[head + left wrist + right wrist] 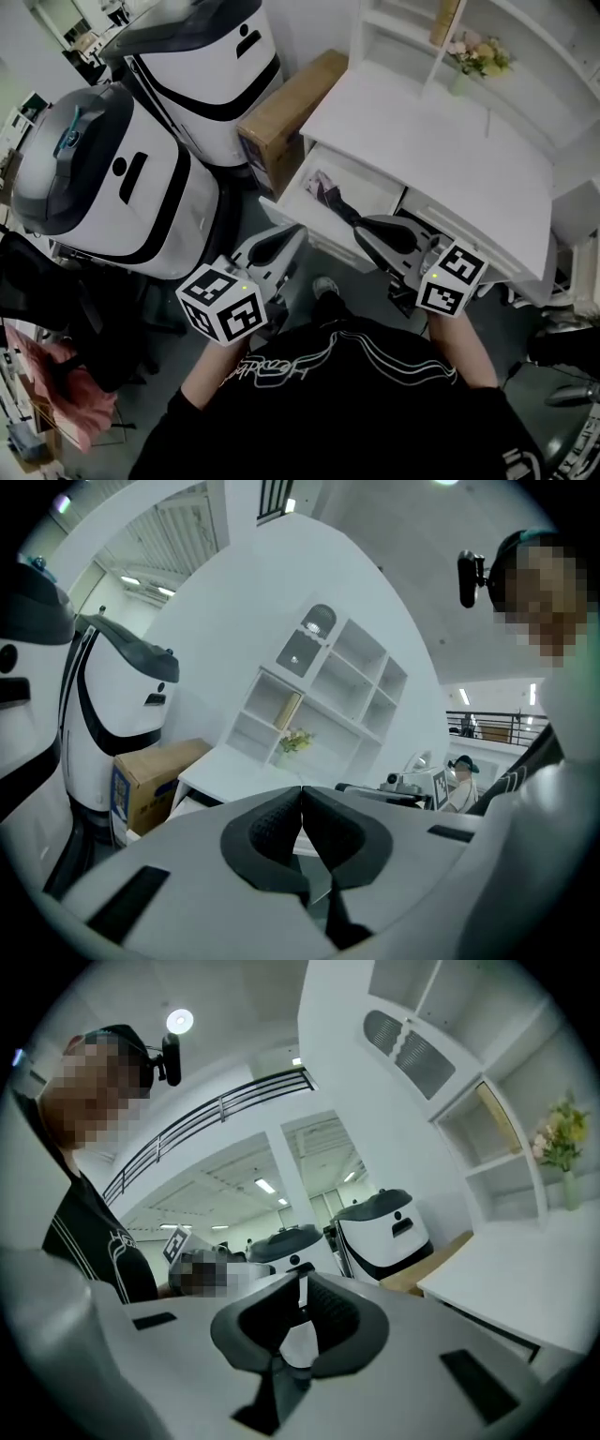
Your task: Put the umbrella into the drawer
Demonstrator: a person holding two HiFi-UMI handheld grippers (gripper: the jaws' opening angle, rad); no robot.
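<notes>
where it all sits: wide white wooden desk (450, 150) with shelves behind it.
white pull-out drawer (361, 186): open at the desk's front.
grey left gripper (296, 230): near the drawer, jaws pressed together, nothing in them.
grey right gripper (360, 228): beside it, jaws pressed together, nothing held.
small dark folded umbrella (330, 194): lying inside the drawer.

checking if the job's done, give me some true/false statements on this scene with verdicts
1. The umbrella lies in the drawer. True.
2. The left tool holds the umbrella. False: it is shut and empty.
3. The right tool is shut. True.
4. The drawer is closed. False: it stands pulled out.
5. The box sits on the desk. False: it stands beside the desk.
</notes>
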